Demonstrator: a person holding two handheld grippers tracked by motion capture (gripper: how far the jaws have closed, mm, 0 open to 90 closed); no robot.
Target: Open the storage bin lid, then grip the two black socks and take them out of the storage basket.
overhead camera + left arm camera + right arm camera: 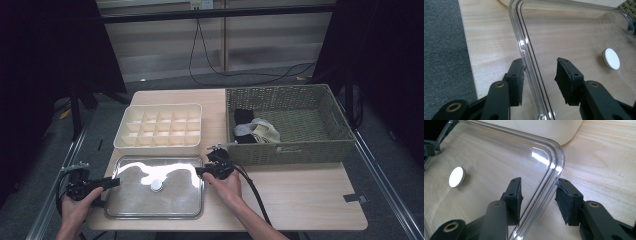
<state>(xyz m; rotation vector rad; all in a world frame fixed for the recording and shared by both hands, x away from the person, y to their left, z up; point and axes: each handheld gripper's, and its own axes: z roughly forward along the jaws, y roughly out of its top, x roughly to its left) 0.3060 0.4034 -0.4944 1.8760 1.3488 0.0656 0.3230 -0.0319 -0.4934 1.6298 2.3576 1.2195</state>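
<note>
The lid (156, 186), clear with a white knob (157, 185) at its centre, lies flat on the near left part of the table (300, 195). Just beyond it stands the cream tray (159, 126); the basket (290, 122) sits far right.

Left gripper (114, 182): positioned at the lid's left edge. In the left gripper view the rim (529, 62) runs between the two pads. The left pad (516, 80) touches or nearly touches the rim's outer side; the right pad (565, 80) stands clear above the pane. Jaws released, nothing clamped.

Right gripper (201, 171): positioned at the lid's far right corner. In the right gripper view the corner rim (549, 180) passes between the pads with a gap on each side. Jaws released, nothing clamped.

Governing relation: the lid's long axis runs left to right, and the grippers straddle opposite ends of it, each rim already inside its jaws. Judgement: the lid is either about to be pinched or just set down. Neither hand is nearer; a lift would need both.
</note>
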